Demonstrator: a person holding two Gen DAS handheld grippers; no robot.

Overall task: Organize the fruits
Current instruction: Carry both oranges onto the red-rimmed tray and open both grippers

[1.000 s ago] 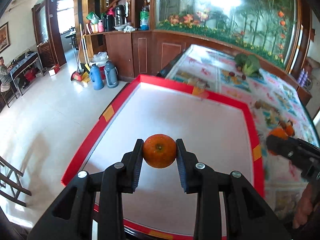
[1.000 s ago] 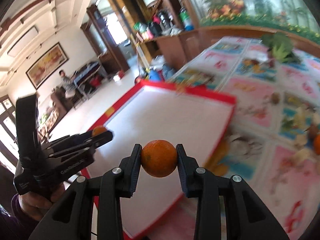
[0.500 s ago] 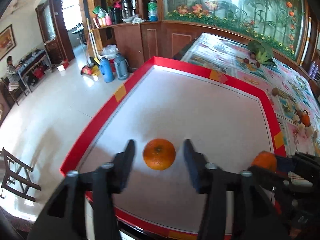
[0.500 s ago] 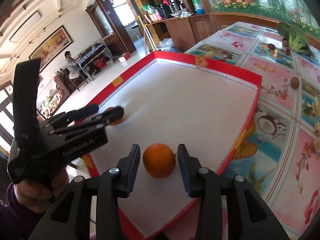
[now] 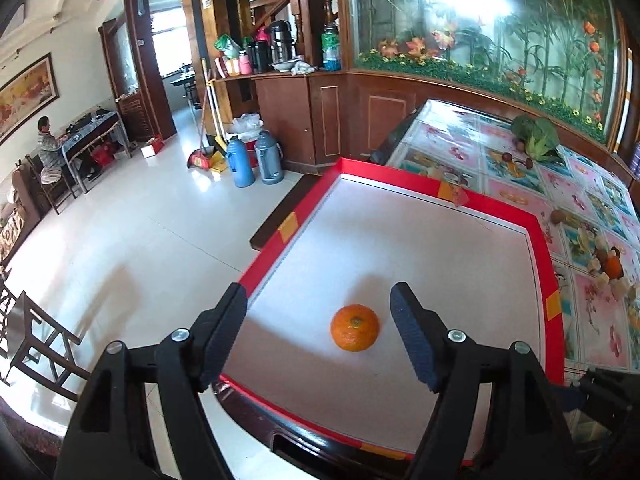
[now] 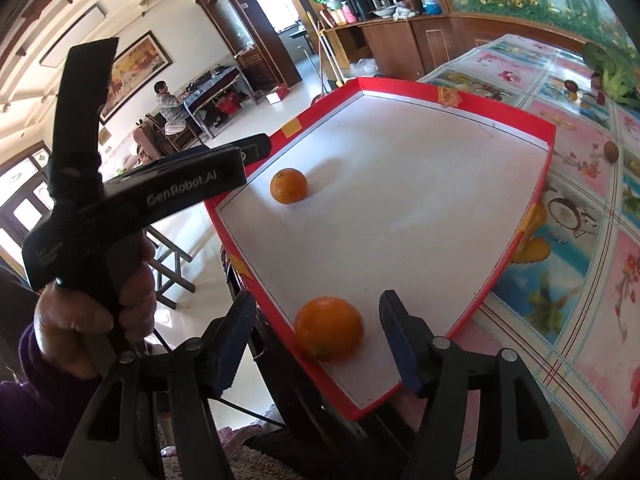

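A red-rimmed white tray (image 5: 538,240) lies on the table. My left gripper (image 5: 318,334) is open, and an orange (image 5: 354,327) rests on the tray floor between its spread fingers, nearer the right one. My right gripper (image 6: 316,340) is open too, with a second orange (image 6: 329,334) lying on the tray near its front corner between the fingers. The right wrist view also shows the first orange (image 6: 288,186) farther along the tray (image 6: 536,204), beside the left gripper body (image 6: 172,196) held in a hand.
The flowered tablecloth (image 5: 592,312) right of the tray carries another orange with pale bits (image 5: 611,266), a brown fruit (image 5: 556,216), small dark fruits (image 5: 516,158) and a green vegetable (image 5: 536,134). The tiled floor lies left, with thermos jugs (image 5: 256,160) and a chair (image 5: 36,344).
Both grippers opened and let their oranges go onto the tray floor, then drew back and up a little. The oranges now rest free on the tray.
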